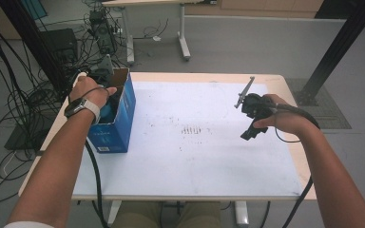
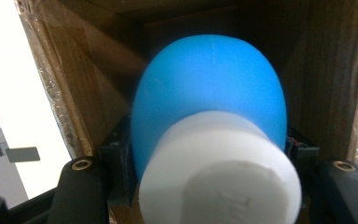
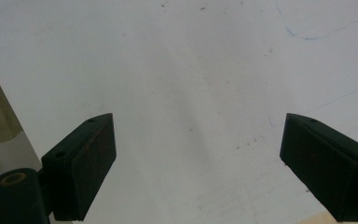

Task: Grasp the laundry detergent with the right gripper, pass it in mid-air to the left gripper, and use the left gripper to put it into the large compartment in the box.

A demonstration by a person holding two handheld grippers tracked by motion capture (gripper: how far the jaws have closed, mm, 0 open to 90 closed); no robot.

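Left hand-held gripper is lowered into the blue box at the counter's left edge, its jaws closed on a blue ball with a white cap. Right hand-held gripper is held above the white counter, jaws spread wide and gripping nothing.

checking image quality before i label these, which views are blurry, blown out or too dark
High view: evenly lit and sharp enough, with mild glare on the white mat. Left gripper view: the blue and white object sits very close, its white end soft, and the openings beside the brown box walls are blown out. Right gripper view: dim, greyish mat, with the black claw pads dark but readable.
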